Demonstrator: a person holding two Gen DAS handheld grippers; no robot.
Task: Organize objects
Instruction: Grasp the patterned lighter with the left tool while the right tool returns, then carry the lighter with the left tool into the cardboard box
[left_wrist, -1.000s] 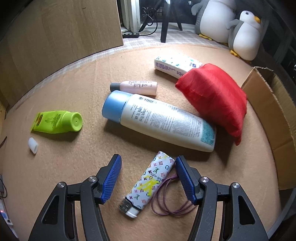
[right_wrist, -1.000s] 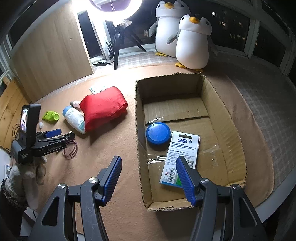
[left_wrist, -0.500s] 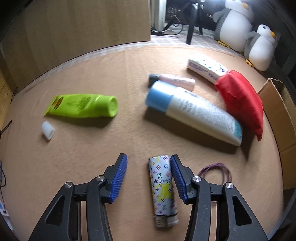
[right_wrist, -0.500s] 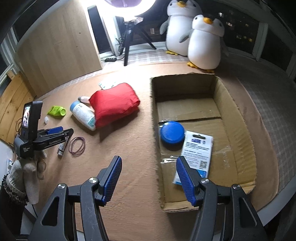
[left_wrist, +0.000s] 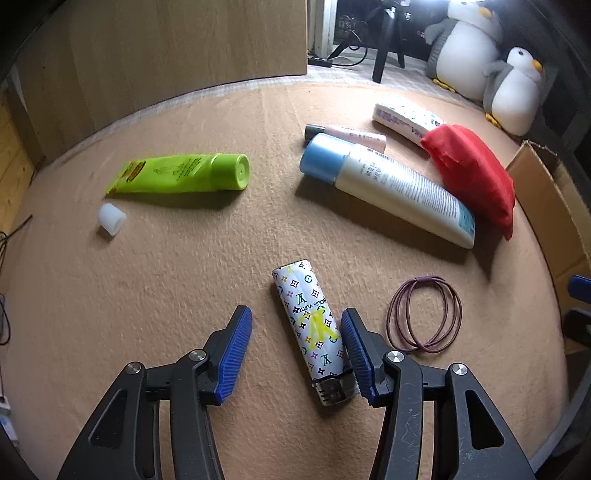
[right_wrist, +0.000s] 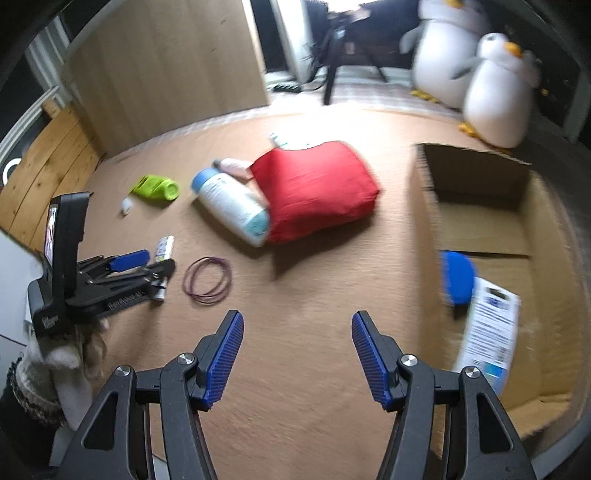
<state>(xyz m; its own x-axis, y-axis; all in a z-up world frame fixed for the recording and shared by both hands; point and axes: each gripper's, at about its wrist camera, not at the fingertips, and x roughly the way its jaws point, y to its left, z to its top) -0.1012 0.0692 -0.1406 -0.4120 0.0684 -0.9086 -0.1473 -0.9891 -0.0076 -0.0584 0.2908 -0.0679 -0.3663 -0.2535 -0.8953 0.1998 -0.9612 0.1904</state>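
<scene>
A patterned white lighter (left_wrist: 310, 325) lies on the tan mat between the open jaws of my left gripper (left_wrist: 295, 354), close against the right finger (left_wrist: 356, 354). A purple hair-tie loop (left_wrist: 424, 314) lies just right of it. A white bottle with a blue cap (left_wrist: 388, 184), a green tube (left_wrist: 181, 173), a red pouch (left_wrist: 472, 173), a pink tube (left_wrist: 351, 134) and a small white cap (left_wrist: 110, 218) lie further off. My right gripper (right_wrist: 297, 354) is open and empty above the mat, left of the cardboard box (right_wrist: 480, 173). The left gripper (right_wrist: 144, 264) also shows in the right wrist view.
The box holds a blue disc (right_wrist: 456, 277) and a packaged card (right_wrist: 491, 325). Two plush penguins (right_wrist: 495, 85) stand behind the box. A wooden panel (left_wrist: 166, 55) and a tripod (left_wrist: 388, 48) stand at the back. A white patterned packet (left_wrist: 406, 120) lies behind the red pouch.
My left gripper has moved forward along the lighter, which now sits deeper between the jaws and nearer the right finger. My right gripper has swung left, away from the box, with motion blur.
</scene>
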